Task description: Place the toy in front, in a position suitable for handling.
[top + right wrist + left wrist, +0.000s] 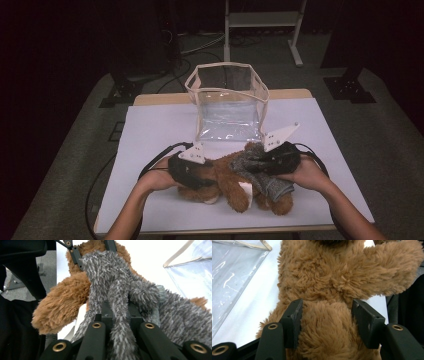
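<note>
**Gripping a plush bear and its grey garment**

Lying on the white table (150, 130) near its front edge, the brown teddy bear (227, 182) stretches between the two hands, just in front of the clear plastic bag (227, 102) that stands open at the top. The left gripper (325, 320) has its jaws about half open, one on either side of the bear's furry body, with the pads pressed into the fur (from the gripper's own camera the plush bulges between them). The right gripper (119, 322) is closed almost fully on a strip of the fuzzy grey garment (117, 290), which drapes over the bear's upper part; the pinched strip runs straight down between the two black jaws. From above, the left hand (155, 180) and right hand (307, 175) rest low over the table, with the grippers close on either side of the toy.
</note>
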Demonstrator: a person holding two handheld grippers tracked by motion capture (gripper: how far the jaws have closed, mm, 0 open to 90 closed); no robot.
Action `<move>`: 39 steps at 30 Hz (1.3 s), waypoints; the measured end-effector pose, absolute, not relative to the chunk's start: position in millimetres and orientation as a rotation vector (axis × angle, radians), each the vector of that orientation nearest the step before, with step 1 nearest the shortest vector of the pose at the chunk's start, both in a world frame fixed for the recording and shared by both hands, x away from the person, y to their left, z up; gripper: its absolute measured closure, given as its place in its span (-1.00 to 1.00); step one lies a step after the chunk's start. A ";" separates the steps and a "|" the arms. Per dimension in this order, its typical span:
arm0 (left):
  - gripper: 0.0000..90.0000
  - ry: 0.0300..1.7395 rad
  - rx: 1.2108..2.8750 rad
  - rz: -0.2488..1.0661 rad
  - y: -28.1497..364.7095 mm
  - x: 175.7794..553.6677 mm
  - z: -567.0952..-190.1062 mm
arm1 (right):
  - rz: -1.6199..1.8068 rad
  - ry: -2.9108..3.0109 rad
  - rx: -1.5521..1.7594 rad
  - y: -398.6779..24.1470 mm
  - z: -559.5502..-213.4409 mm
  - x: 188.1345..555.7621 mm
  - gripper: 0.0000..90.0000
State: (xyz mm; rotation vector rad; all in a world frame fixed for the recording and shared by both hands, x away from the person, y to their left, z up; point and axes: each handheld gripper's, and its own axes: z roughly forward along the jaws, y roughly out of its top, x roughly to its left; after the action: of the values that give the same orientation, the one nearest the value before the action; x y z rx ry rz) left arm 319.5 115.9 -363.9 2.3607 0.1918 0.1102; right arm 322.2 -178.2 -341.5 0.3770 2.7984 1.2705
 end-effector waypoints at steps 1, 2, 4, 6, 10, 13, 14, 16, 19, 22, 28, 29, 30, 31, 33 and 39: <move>-0.04 0.192 2.360 0.112 115.5 319.3 -363.9 | 1.293 2.797 0.405 -184.5 -344.4 321.8 0.78; -0.04 0.192 2.361 0.115 115.1 319.0 -363.8 | 1.293 2.797 0.405 -184.5 -344.4 321.8 0.78; -0.04 0.185 2.365 0.121 115.0 318.6 -363.7 | 1.316 2.795 0.434 -193.4 -349.0 319.6 0.78; -0.04 0.193 2.358 0.118 115.4 318.1 -364.2 | 1.329 2.794 0.463 -203.6 -354.1 315.2 0.78; -0.05 0.181 2.368 0.122 113.7 315.5 -362.7 | 1.321 2.783 0.507 -221.7 -360.3 305.6 0.78; -0.05 0.168 2.393 0.134 111.7 314.6 -360.8 | 1.303 2.775 0.492 -221.3 -356.0 303.2 0.78; -0.05 0.167 2.398 0.135 111.7 314.6 -360.7 | 1.295 2.771 0.479 -218.6 -353.3 304.0 0.78; -0.05 0.165 2.399 0.129 112.6 314.5 -360.7 | 1.300 2.754 0.453 -212.3 -347.6 307.3 0.78; -0.05 0.163 2.391 0.116 114.3 313.5 -361.5 | 1.340 2.736 0.445 -203.9 -341.5 316.1 0.78; -0.05 0.166 2.386 0.109 115.9 313.6 -360.8 | 1.356 2.751 0.455 -197.0 -342.6 324.4 0.78; -0.12 0.169 2.351 0.130 112.6 318.8 -348.1 | 1.354 2.797 0.429 -195.6 -356.0 315.9 0.78; -0.12 0.174 2.352 0.128 111.4 320.6 -347.5 | 1.360 2.801 0.429 -197.1 -357.1 313.8 0.78; -0.12 0.183 2.358 0.121 109.9 322.0 -348.5 | 1.359 2.805 0.427 -198.7 -357.7 311.8 0.78; -0.09 0.180 2.384 0.109 108.8 323.3 -350.8 | 1.360 2.804 0.422 -201.0 -357.6 308.5 0.78; -0.08 0.175 2.410 0.076 107.4 322.9 -358.2 | 1.362 2.799 0.426 -202.0 -356.6 307.4 0.78; -0.08 0.178 2.398 0.039 111.3 320.3 -360.3 | 1.403 2.760 0.454 -210.0 -347.4 313.6 0.77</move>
State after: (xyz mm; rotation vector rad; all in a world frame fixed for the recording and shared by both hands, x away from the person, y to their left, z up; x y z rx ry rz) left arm 320.3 111.3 -360.3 2.3978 0.1785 0.0388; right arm 313.6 -210.0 -347.4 0.4540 2.7596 1.4029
